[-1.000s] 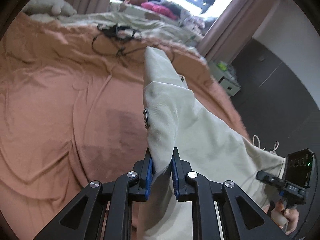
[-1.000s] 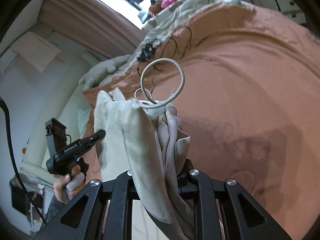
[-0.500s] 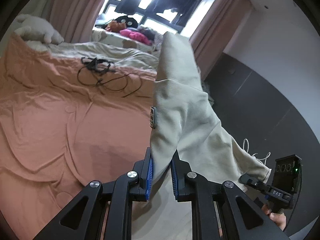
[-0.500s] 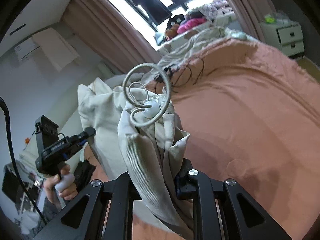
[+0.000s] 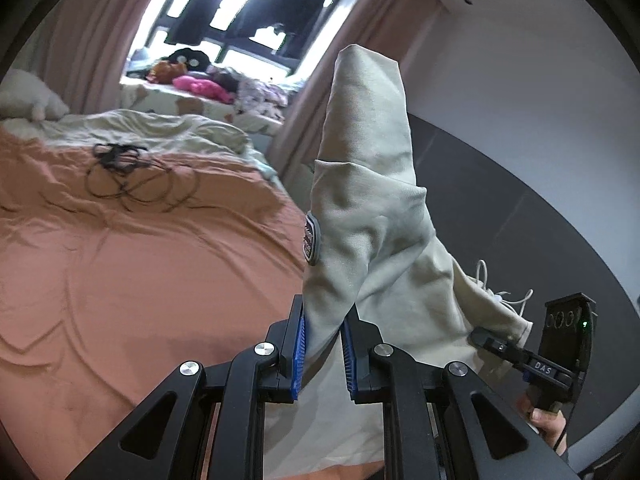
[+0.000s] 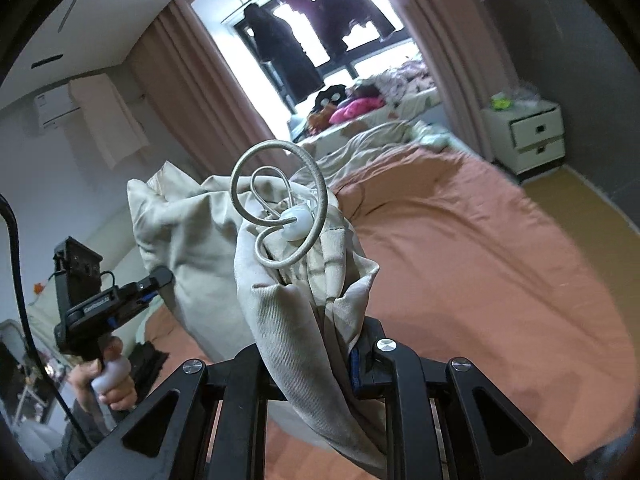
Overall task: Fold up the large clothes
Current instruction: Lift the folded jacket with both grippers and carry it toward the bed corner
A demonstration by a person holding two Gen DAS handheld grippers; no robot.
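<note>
Left gripper (image 5: pixel 322 344) clamped on a fold of the cream garment (image 5: pixel 372 216) — blue pads (image 5: pixel 298 354) press the cloth from both sides, cloth rising toward 12 o'clock in a tall peak. A grey patch (image 5: pixel 311 240) sits on the garment's left edge, just above the jaws. Garment is held up off the bed (image 5: pixel 120 280), stretched between the two grippers; the bed's orange sheet lies below at 9 o'clock. In the left wrist view the right gripper (image 5: pixel 486 338) shows at 4 o'clock, biting the garment's far end, with white drawstrings (image 5: pixel 504 294) dangling near it and a hand (image 5: pixel 546 426) under it. Right gripper (image 6: pixel 320 352) in its own view is closed on bunched cloth (image 6: pixel 304 320); its pads are mostly hidden by fabric. A looped cord (image 6: pixel 280 208) with a white toggle (image 6: pixel 295 223) stands up above the bunch at 12 o'clock. Left gripper (image 6: pixel 158 280) appears at 9 o'clock there, gripping the garment's other corner, hand (image 6: pixel 108 380) on its handle. Black cables (image 5: pixel 132 176) lie on the bed at 10 o'clock — well apart from the garment. White nightstand (image 6: pixel 528 136) at 2 o'clock.
</note>
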